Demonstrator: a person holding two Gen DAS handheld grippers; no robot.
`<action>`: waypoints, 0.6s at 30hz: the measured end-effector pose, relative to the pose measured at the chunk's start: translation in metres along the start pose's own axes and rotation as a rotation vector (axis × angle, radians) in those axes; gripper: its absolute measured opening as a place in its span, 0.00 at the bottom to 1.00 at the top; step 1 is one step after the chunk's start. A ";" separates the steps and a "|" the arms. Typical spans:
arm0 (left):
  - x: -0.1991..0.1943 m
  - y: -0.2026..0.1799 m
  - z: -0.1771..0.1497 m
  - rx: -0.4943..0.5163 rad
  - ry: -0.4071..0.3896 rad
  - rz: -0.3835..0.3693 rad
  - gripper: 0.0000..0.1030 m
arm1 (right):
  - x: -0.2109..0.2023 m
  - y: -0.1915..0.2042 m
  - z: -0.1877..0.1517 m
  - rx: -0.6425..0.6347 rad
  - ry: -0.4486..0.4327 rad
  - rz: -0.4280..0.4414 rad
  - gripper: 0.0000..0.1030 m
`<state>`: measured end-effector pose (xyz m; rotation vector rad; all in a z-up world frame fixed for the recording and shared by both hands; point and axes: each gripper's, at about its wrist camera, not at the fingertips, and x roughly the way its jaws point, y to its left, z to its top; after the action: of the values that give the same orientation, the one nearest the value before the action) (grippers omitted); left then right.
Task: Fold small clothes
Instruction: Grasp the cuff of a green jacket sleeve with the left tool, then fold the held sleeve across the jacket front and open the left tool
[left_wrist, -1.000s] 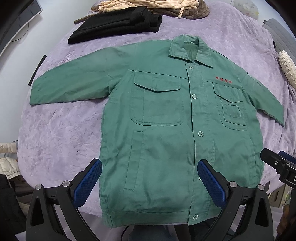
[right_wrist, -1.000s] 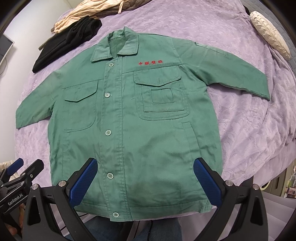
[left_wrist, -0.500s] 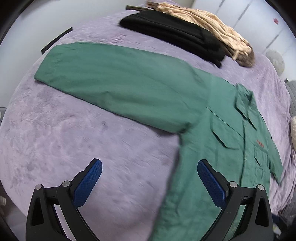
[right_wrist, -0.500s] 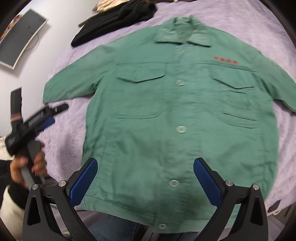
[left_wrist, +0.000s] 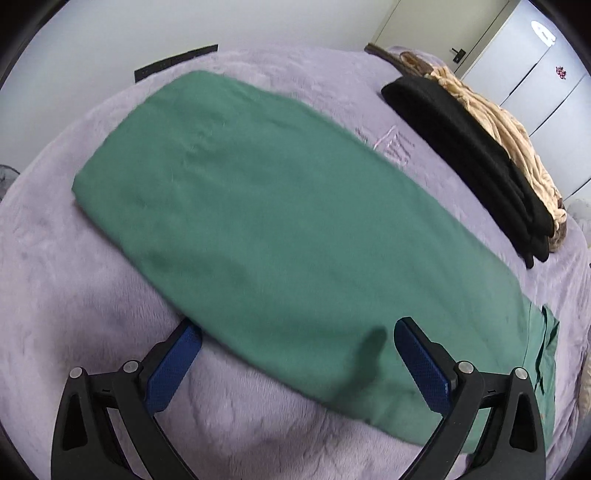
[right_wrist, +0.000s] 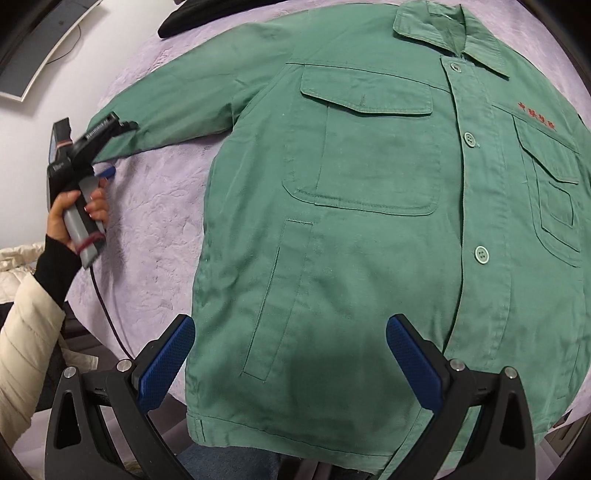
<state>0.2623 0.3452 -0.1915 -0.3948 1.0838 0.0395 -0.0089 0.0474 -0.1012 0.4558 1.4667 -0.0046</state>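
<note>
A green button-up jacket (right_wrist: 369, 229) lies flat, front up, on the purple blanket (right_wrist: 159, 206). Its left sleeve (left_wrist: 266, 229) fills the left wrist view. My left gripper (left_wrist: 295, 362) is open and straddles that sleeve close above it, one finger at the sleeve's near edge, the other over the cloth. In the right wrist view the left gripper (right_wrist: 110, 147) sits at the sleeve cuff, held by a hand. My right gripper (right_wrist: 288, 358) is open and empty above the jacket's lower left front near the hem.
A folded black garment (left_wrist: 472, 158) and a beige garment (left_wrist: 517, 147) lie at the far edge of the blanket (left_wrist: 74, 295). A white cabinet (left_wrist: 535, 66) stands behind. A monitor (right_wrist: 33, 48) stands left of the bed.
My left gripper has swung left and come down close over the left sleeve. My right gripper has shifted left and lower over the jacket's left front.
</note>
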 end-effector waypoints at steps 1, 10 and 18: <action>0.000 0.002 0.007 -0.006 -0.020 -0.005 1.00 | 0.001 -0.001 0.000 0.007 0.000 -0.001 1.00; -0.020 0.004 0.030 -0.031 -0.099 -0.066 0.07 | 0.000 -0.019 -0.005 0.060 -0.010 0.015 1.00; -0.098 -0.146 0.010 0.279 -0.212 -0.304 0.04 | -0.018 -0.059 -0.009 0.118 -0.061 0.053 1.00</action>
<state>0.2564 0.2284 -0.0598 -0.2917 0.7977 -0.3301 -0.0357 -0.0084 -0.1017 0.5857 1.3985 -0.0632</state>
